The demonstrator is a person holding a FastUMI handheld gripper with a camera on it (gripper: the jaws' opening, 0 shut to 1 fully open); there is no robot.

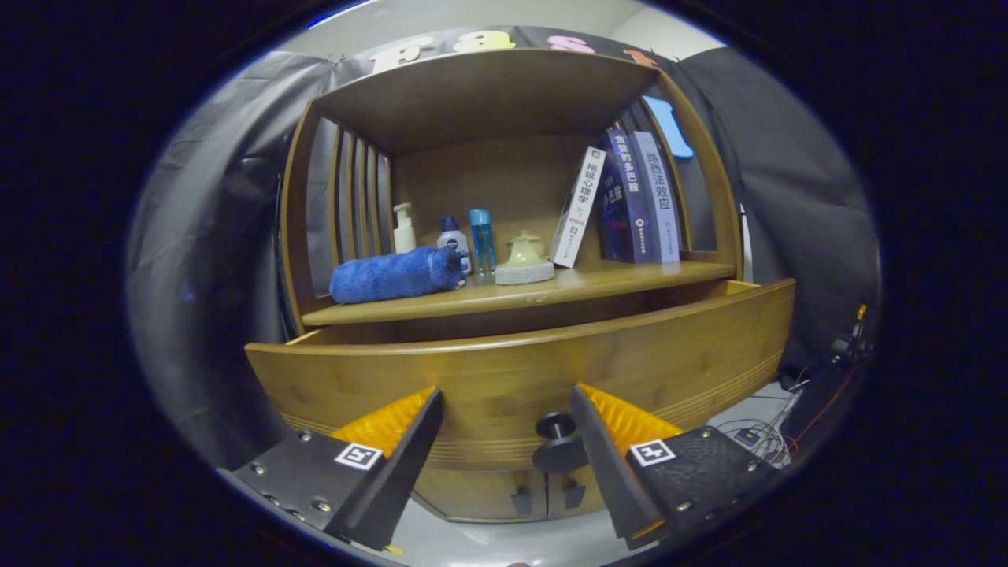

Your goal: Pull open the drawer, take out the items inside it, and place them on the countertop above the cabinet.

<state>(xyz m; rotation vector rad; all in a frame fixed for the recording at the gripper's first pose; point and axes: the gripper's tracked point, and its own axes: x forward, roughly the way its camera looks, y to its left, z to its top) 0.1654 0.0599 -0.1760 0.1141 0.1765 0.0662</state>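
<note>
A wooden drawer (520, 370) stands pulled out from the cabinet, its front panel just ahead of my fingers. Its dark round knob (557, 429) sits between the fingertips, closer to the right finger (606, 441), which partly covers it. My gripper (505, 405) is open, with a wide gap and nothing pressed between the fingers. The drawer's inside is hidden behind its front panel. Above it lies the countertop (598, 282), a wooden shelf surface under a hutch.
On the countertop lie a rolled blue towel (394, 274), a white pump bottle (404, 228), two small bottles (480, 240), a pale bell-shaped object on a grey pad (524, 260) and leaning books (630, 201). Cabinet doors (543, 492) sit below the drawer. Cables (768, 429) lie at the right.
</note>
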